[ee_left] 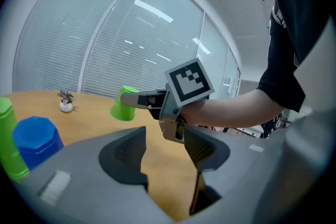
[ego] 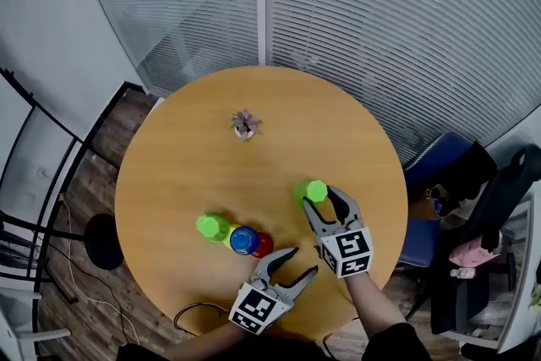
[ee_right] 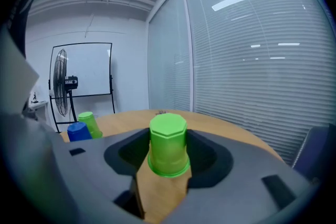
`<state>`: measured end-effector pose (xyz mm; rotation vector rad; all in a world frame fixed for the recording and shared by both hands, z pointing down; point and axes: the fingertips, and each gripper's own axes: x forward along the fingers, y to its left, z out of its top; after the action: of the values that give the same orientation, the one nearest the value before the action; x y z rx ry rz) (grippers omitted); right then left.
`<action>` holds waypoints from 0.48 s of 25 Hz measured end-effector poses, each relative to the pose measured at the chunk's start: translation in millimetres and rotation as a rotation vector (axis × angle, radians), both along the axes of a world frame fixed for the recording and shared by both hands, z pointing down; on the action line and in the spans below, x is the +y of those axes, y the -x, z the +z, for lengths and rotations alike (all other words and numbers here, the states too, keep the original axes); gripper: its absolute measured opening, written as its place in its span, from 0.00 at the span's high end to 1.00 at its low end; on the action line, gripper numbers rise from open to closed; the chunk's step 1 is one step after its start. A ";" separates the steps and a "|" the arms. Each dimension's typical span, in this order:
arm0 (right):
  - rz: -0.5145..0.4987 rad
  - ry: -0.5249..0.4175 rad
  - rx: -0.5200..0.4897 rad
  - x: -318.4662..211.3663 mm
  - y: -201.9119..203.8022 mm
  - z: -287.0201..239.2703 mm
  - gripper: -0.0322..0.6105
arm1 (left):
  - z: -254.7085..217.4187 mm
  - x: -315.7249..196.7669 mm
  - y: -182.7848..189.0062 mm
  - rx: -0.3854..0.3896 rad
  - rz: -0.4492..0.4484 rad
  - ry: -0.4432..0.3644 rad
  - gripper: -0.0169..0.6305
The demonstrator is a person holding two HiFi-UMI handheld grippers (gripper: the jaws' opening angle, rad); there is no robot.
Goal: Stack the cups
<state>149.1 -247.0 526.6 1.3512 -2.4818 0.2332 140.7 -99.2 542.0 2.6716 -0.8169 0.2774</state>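
On the round wooden table [ego: 177,156] in the head view, a green cup [ego: 212,226], a blue cup [ego: 243,240] and a red cup [ego: 264,245] stand in a tight row near the front edge, each touching the next. A small potted plant [ego: 244,124] sits well apart, toward the window. The right gripper [ego: 319,199] is clamped on a second green cup [ego: 315,191], to the right of the row. The left gripper [ego: 303,261] hangs just right of the red cup with its jaws spread and nothing in them. Each gripper's cube carries black-and-white square markers.

In the left gripper view, the left gripper [ee_left: 165,157] shows its jaws wide apart over bare tabletop. The blue cup [ee_left: 34,136] and the first green cup [ee_left: 8,139] stand at the left edge. Ahead, the right gripper [ee_left: 137,100] holds the second green cup [ee_left: 124,103] tilted, with one square marker on the cube facing the camera.

In the right gripper view, the right gripper [ee_right: 168,157] grips the second green cup [ee_right: 168,139] upside down, one jaw against each side. The first green cup [ee_right: 89,123] and the blue cup [ee_right: 79,132] stand far left.
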 end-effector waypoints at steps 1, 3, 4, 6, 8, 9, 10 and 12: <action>-0.009 -0.008 -0.003 4.6 5.5 -6.7 0.61 | -4.4 3.8 3.6 0.005 -0.002 -0.006 0.61; -0.025 -0.021 -0.009 12.9 17.4 -18.3 0.61 | -10.7 10.5 12.8 0.010 -0.006 -0.017 0.61; -0.033 -0.026 -0.013 17.2 23.6 -23.5 0.61 | -13.1 13.6 18.2 0.012 -0.011 -0.020 0.61; -0.051 -0.034 -0.021 26.2 36.2 -32.8 0.61 | -17.9 19.5 29.6 0.013 -0.023 -0.027 0.62; -0.069 -0.043 -0.026 34.6 49.0 -41.1 0.61 | -21.6 24.0 41.0 0.009 -0.036 -0.038 0.62; -0.080 -0.047 -0.028 38.8 55.8 -44.8 0.61 | -22.6 26.2 47.0 0.006 -0.044 -0.041 0.62; -0.091 -0.049 -0.031 42.9 63.0 -48.3 0.61 | -23.3 28.5 53.4 0.004 -0.053 -0.041 0.62; -0.113 -0.051 -0.041 51.0 77.8 -54.9 0.61 | -24.3 32.8 67.5 0.002 -0.075 -0.039 0.62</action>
<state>71.3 -196.0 471.8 1.2318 -2.6051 0.1746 73.1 -66.4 517.7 2.6694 -0.9282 0.2433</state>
